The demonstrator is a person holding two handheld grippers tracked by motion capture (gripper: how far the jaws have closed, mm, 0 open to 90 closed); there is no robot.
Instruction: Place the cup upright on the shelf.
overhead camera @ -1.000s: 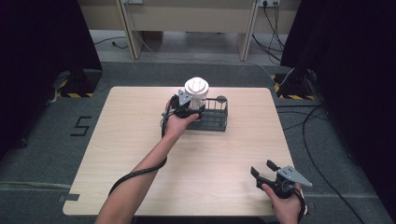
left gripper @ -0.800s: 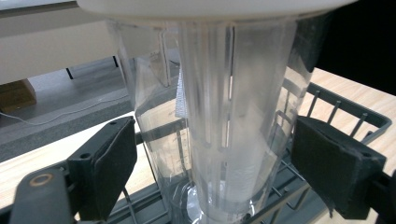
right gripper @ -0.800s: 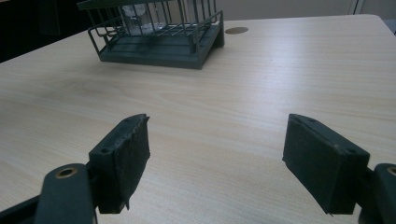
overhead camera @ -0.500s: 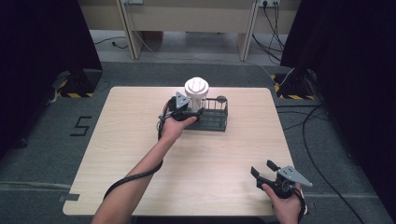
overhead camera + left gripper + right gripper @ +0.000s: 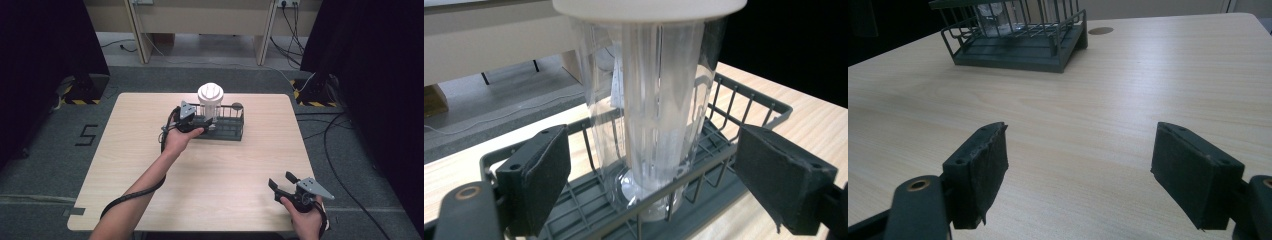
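Note:
A clear ribbed tumbler (image 5: 210,105) with a white lid (image 5: 210,92) stands upright in the left part of a dark wire rack (image 5: 235,131) at the table's far middle. My left gripper (image 5: 202,123) is at the rack's left front. In the left gripper view it (image 5: 659,190) is open wide, its pads either side of the tumbler (image 5: 654,100) and apart from it, with the rack's wire wall (image 5: 749,97) between. My right gripper (image 5: 281,179) hovers open near the front right corner. In the right gripper view it (image 5: 1080,180) holds nothing and faces the rack (image 5: 1018,50) across bare wood.
The light wooden table (image 5: 150,165) has a round dark cable hole (image 5: 237,106) just behind the rack. Black curtains flank the table, cables lie on the floor at the right, and a pale desk stands behind.
My left hand has shifted slightly left along the rack. The tumbler, the rack and my right gripper stay where they were.

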